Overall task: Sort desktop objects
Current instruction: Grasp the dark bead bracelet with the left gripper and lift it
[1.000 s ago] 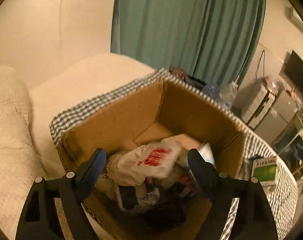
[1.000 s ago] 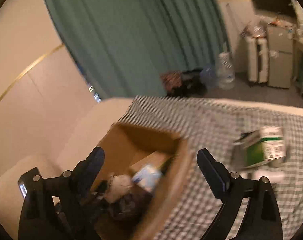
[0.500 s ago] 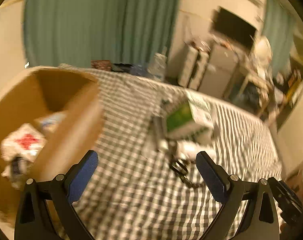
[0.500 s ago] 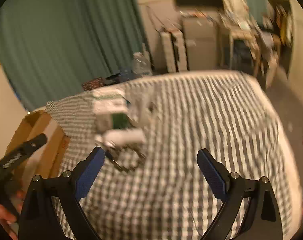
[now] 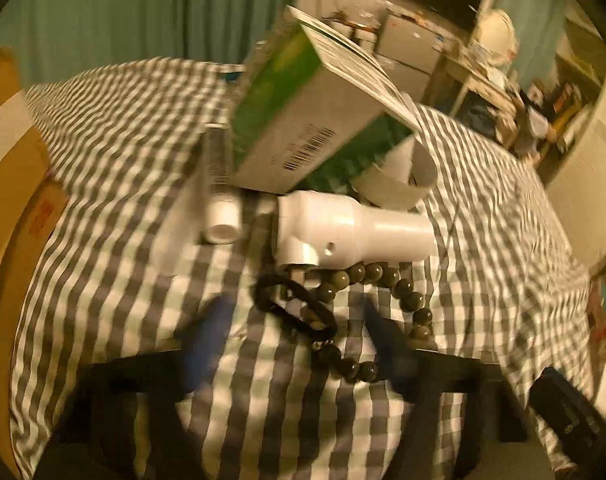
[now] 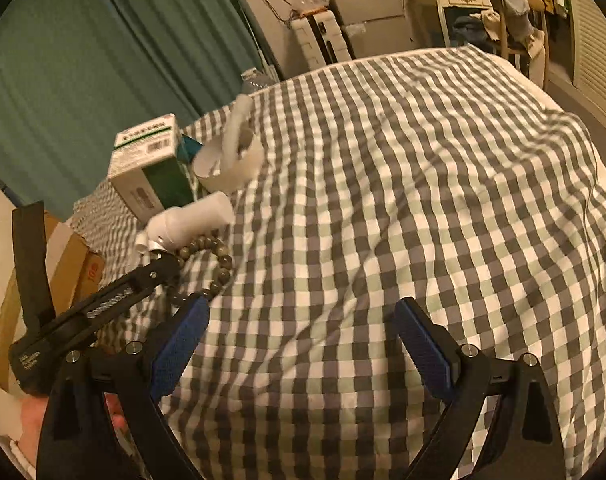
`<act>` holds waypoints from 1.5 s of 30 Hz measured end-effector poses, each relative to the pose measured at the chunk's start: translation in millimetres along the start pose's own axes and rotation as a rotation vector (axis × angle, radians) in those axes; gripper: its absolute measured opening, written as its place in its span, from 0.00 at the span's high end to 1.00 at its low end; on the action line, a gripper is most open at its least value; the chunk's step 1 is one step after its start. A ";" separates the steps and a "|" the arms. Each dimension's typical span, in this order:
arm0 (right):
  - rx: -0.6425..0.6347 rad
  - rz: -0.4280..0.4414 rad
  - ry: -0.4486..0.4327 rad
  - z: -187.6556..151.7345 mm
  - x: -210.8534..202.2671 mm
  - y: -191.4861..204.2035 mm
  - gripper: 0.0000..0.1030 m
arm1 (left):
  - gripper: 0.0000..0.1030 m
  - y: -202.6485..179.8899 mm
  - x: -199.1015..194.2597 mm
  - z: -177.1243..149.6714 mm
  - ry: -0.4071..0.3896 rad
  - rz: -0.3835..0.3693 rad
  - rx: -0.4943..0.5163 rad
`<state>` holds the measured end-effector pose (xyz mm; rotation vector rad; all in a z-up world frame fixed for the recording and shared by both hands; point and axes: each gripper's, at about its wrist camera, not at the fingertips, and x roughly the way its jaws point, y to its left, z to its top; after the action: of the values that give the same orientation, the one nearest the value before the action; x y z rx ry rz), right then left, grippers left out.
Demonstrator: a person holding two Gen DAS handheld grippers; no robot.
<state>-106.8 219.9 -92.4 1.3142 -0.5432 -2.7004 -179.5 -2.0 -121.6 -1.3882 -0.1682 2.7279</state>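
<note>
Just ahead of the left tongs (image 5: 295,344), whose blue pads stand wide apart and hold nothing, a black hair tie (image 5: 293,308) lies on the checked cloth (image 5: 115,240), touching a string of dark beads (image 5: 403,300) that curls off to the right. Beyond them lies a white plastic device (image 5: 351,234) on its side, and just left of it a small white-capped tube (image 5: 221,216). Behind these a green-and-white carton (image 5: 303,120) sits tilted — a barcode shows on its pale side, but the print is too blurred to read. A white curled band (image 5: 403,180) rests at its right. At the far left edge stands a cardboard box (image 5: 11,184) with a red mark; its contents are hidden.

The right tongs (image 6: 303,344) hover over bare cloth, pads wide and holding nothing — the left tool's arm bears small white lettering, unreadable.
</note>
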 end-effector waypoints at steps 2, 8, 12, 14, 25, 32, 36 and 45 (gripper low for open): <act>-0.001 0.004 -0.006 -1.2 3.7 0.6 0.09 | 0.84 -1.1 3.2 -0.4 0.008 0.004 0.040; -0.050 0.047 0.017 -4.8 11.3 19.1 0.09 | 0.89 7.7 -23.4 5.0 -0.039 -0.064 0.001; -0.095 0.108 0.034 -2.2 26.5 42.7 0.09 | 0.89 19.6 -41.8 6.8 -0.074 -0.074 -0.035; -0.127 0.116 0.046 2.4 37.7 56.8 0.09 | 0.89 26.6 -47.5 8.6 -0.086 -0.071 -0.055; -0.168 0.147 0.109 3.1 78.8 81.2 0.17 | 0.89 52.8 -25.5 3.7 -0.004 -0.031 -0.110; -0.231 0.099 0.025 21.1 69.7 83.4 0.27 | 0.89 62.2 -42.1 1.4 0.051 -0.062 -0.160; -0.273 0.119 0.031 41.3 73.3 82.3 0.19 | 0.87 49.8 -35.6 0.1 0.074 -0.047 -0.083; -0.480 0.232 0.163 68.2 110.4 101.5 0.14 | 0.85 40.8 -10.1 -10.9 0.149 -0.082 -0.078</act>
<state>-236.4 118.4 -100.2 1.2285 -0.0191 -2.3075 -165.4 -43.0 -125.3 -1.5613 -0.3168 2.5657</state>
